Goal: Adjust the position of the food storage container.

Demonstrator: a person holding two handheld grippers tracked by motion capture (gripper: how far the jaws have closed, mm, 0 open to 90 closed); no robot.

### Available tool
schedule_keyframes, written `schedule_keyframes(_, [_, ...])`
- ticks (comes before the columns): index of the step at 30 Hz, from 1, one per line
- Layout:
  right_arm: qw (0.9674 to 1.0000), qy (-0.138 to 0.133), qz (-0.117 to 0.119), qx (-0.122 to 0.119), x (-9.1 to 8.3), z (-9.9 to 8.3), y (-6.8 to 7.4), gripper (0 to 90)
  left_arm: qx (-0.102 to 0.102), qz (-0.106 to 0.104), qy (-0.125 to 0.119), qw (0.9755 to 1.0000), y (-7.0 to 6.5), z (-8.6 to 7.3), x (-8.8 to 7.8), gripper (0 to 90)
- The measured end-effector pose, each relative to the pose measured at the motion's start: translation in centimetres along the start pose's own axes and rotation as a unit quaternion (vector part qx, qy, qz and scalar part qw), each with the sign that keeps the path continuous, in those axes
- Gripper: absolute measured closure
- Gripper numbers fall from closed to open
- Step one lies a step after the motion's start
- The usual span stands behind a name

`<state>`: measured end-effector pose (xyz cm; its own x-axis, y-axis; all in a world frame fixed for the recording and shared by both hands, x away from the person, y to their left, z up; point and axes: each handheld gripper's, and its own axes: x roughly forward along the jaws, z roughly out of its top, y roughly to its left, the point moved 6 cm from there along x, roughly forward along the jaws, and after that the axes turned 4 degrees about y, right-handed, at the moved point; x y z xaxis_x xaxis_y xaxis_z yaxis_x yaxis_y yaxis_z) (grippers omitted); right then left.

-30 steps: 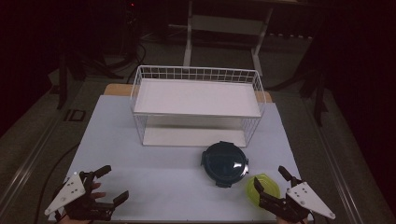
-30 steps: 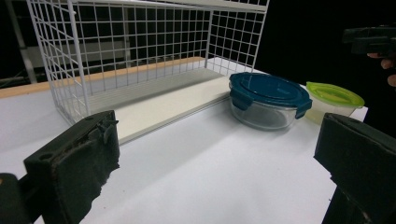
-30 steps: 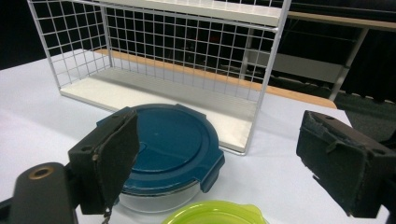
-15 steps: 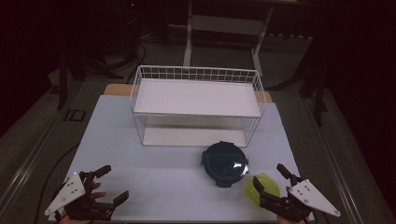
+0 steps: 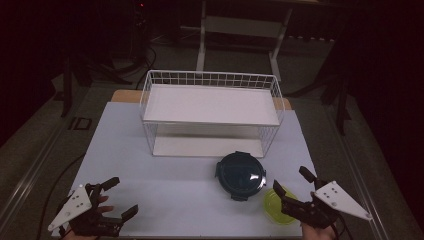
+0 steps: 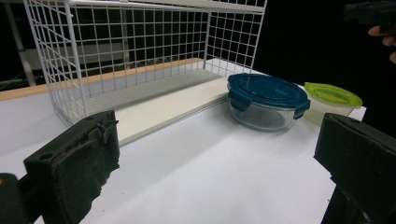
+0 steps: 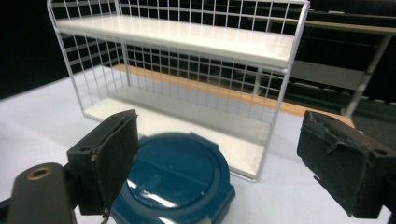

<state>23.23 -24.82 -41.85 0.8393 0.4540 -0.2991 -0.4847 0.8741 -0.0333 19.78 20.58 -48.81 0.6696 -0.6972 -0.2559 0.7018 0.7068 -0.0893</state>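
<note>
A white wire rack (image 5: 210,107) with two shelves stands at the back of the pale table (image 5: 165,190). In front of its right end sits a round glass container with a dark blue lid (image 5: 240,175). A smaller container with a green lid (image 5: 277,209) lies to its right, near the front edge. My right gripper (image 5: 291,180) is open, just above the green lid, and faces the blue lid (image 7: 177,182) and the rack (image 7: 187,39). At the front left corner my left gripper (image 5: 121,196) is open with nothing between its jaws; it looks toward the blue-lidded container (image 6: 266,95) and the green-lidded one (image 6: 332,95).
Bare table surface lies between the two grippers and in front of the rack (image 6: 140,46). A strip of wooden edge (image 5: 125,95) shows behind the rack. Dark floor and metal stand legs (image 5: 202,40) lie beyond the table.
</note>
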Motion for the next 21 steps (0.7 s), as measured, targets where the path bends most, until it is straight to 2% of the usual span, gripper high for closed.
schedule_keyframes(2, [0.9999, 0.003, -0.008, -0.011, 0.3, 0.9, -0.4, 12.0, 0.0, 0.0, 0.001, 1.0, 0.0, 0.0, 0.0, 0.0])
schedule_keyframes(4, [0.9999, 0.003, -0.005, -0.01, 0.5, 1.2, -0.5, 11.5, 0.001, 0.0, 0.001, 1.0, 0.0, 0.0, 0.0, 0.0])
schedule_keyframes(5, [1.0, 0.006, -0.006, -0.002, 0.9, 1.8, -0.8, 11.4, 0.0, 0.0, 0.001, 1.0, 0.0, 0.0, 0.0, 0.0])
schedule_keyframes(8, [0.9998, 0.009, 0.014, 0.009, 1.6, 2.4, -1.2, 11.0, 0.0, 0.0, 0.001, 1.0, 0.0, 0.0, 0.0, 0.0])
schedule_keyframes(10, [0.9998, 0.015, 0.014, 0.008, 1.9, 2.5, -1.3, 11.0, -0.001, 0.0, 0.001, 1.0, 0.0, 0.0, 0.0, 0.0])
schedule_keyframes(11, [0.9994, 0.023, 0.026, 0.009, 2.6, 2.6, -1.5, 11.2, 0.0, -0.001, 0.001, 1.0, 0.0, 0.0, 0.0, 0.0])
schedule_keyframes(17, [0.9981, 0.043, 0.043, 0.012, 4.3, 2.4, -2.5, 13.1, -0.001, -0.002, 0.003, 1.0, -0.1, -0.1, 0.1, 0.0])
schedule_keyframes(21, [0.9972, 0.06, 0.042, 0.013, 5.5, 2.1, -3.3, 14.5, 0.001, -0.003, 0.004, 1.0, -0.1, -0.1, 0.1, 0.0])
